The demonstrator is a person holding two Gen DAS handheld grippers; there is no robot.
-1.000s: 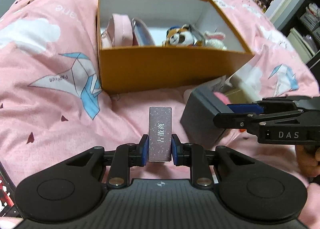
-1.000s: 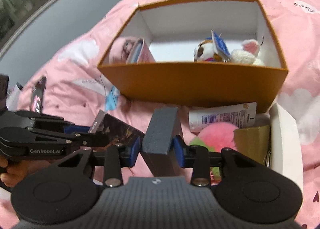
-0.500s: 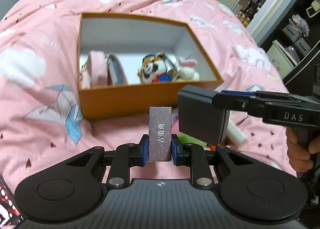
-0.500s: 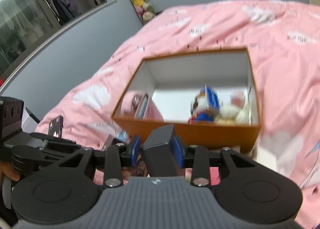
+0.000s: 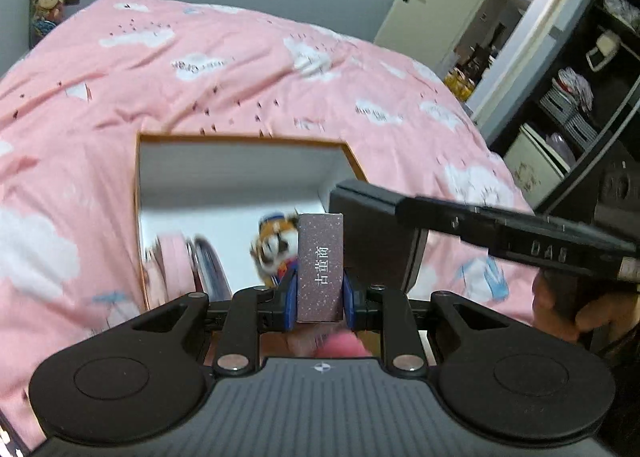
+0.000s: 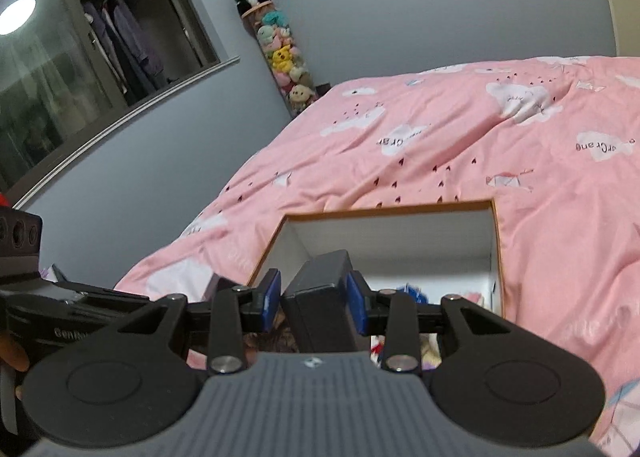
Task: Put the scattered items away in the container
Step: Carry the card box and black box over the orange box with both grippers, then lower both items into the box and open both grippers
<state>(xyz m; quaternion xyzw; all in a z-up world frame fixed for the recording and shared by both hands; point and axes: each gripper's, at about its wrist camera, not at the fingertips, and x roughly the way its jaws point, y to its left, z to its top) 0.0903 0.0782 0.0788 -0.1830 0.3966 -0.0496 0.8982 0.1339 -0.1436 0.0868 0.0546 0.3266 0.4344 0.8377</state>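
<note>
My left gripper (image 5: 320, 297) is shut on a small mauve speckled box (image 5: 321, 265) with white characters, held upright over the near edge of the orange container (image 5: 138, 193). My right gripper (image 6: 314, 303) is shut on a dark grey box (image 6: 320, 289); that box also shows in the left wrist view (image 5: 372, 233), raised over the container's right side. Inside the container lie a tiger plush (image 5: 274, 249) and pink pouches (image 5: 172, 261). The container's far wall shows in the right wrist view (image 6: 392, 229).
The container sits on a pink cloud-print duvet (image 5: 240, 69). A grey wall and a column of plush toys (image 6: 282, 53) stand behind the bed. A doorway and dark shelves (image 5: 580, 77) are at the right.
Both grippers have risen and moved forward over the container, each still holding its box. The items lying in front of the container have dropped out of view.
</note>
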